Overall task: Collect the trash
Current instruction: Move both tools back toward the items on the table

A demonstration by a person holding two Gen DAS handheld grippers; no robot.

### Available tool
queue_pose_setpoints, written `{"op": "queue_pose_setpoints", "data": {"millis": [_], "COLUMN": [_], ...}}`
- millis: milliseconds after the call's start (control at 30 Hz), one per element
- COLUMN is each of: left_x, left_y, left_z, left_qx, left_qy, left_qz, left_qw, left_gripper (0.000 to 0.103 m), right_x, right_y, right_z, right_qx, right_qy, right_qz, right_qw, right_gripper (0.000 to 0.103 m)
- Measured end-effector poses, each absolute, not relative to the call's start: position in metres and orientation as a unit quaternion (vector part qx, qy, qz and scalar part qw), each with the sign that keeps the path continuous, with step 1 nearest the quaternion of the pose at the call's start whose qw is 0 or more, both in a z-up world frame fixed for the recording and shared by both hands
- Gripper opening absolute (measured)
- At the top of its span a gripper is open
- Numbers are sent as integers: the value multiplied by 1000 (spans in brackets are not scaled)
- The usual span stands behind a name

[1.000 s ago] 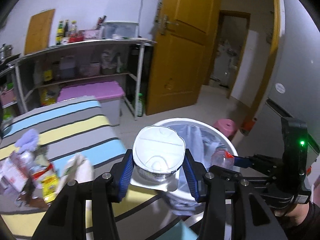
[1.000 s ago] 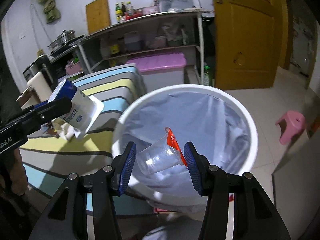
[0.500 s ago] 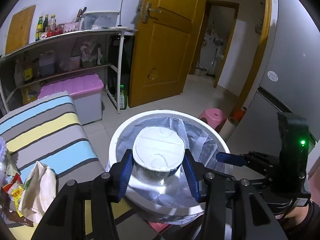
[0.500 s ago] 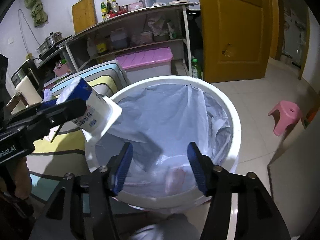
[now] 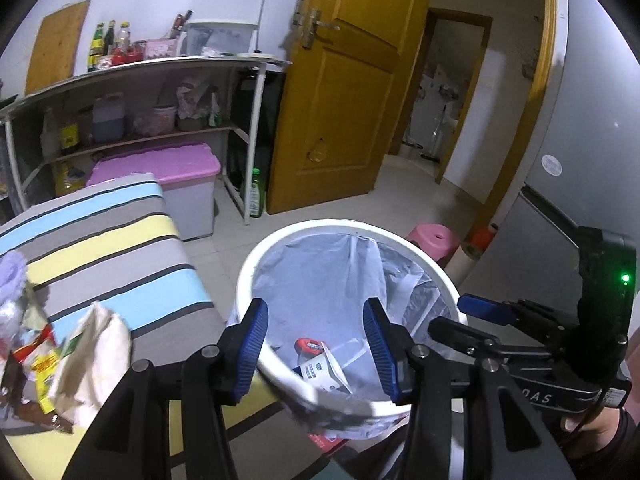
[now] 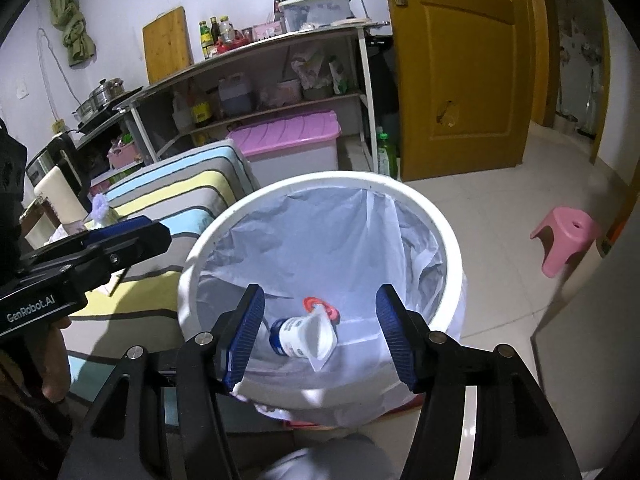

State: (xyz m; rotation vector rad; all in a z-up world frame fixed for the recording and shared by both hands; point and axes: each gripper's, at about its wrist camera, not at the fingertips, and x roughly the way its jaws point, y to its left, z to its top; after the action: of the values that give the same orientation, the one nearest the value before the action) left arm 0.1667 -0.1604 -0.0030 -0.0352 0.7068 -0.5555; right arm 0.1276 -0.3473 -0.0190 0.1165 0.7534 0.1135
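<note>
A white trash bin [image 5: 256, 264] with a pale plastic liner stands on the floor beside the striped table [image 5: 120, 240]; it also shows in the right wrist view [image 6: 452, 240]. A white and blue cup [image 6: 300, 336] and a clear cup with a red lid [image 6: 320, 306] lie at its bottom; the white cup also shows in the left wrist view [image 5: 320, 372]. My left gripper [image 5: 314, 350] is open and empty over the bin's near rim. My right gripper [image 6: 320, 334] is open and empty over the bin. More wrappers and a crumpled tissue [image 5: 96, 356] lie on the table at left.
A shelf unit [image 5: 132, 92] with bottles and a pink-lidded box [image 5: 168, 172] stands behind the table. A yellow door [image 5: 340, 92] is beyond the bin. A pink stool [image 6: 568, 236] stands on the tiled floor at right. A grey fridge [image 5: 592, 140] is at the far right.
My right gripper opened first and dropped the clear cup into the bin. My left gripper moved over the bin, then opened, and the white cup fell in.
</note>
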Motion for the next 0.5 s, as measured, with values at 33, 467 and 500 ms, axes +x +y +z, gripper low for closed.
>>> {"op": "queue_pose_setpoints", "data": {"millis": [33,467,500], "left_x": [164,122,118], "left_y": [-157,-88,-82], "left_z": [-2,-1,-2], "left_qx": [-20,-41,-42], "left_qy": [341,343,344], "left_qz": [-265,-178,-172], "left_qw": [902,921,922], "left_gripper": [49,49,49], "right_x": [126,105,104], "right_y": [-346,-297,-291], "right_z": [-18,-9,-9], "right_qx": [56,37,37], "right_qy": [367,365,366], "right_qz": [56,98,105], "right_qw": [927,925,924], "right_gripper": [59,59,59]}}
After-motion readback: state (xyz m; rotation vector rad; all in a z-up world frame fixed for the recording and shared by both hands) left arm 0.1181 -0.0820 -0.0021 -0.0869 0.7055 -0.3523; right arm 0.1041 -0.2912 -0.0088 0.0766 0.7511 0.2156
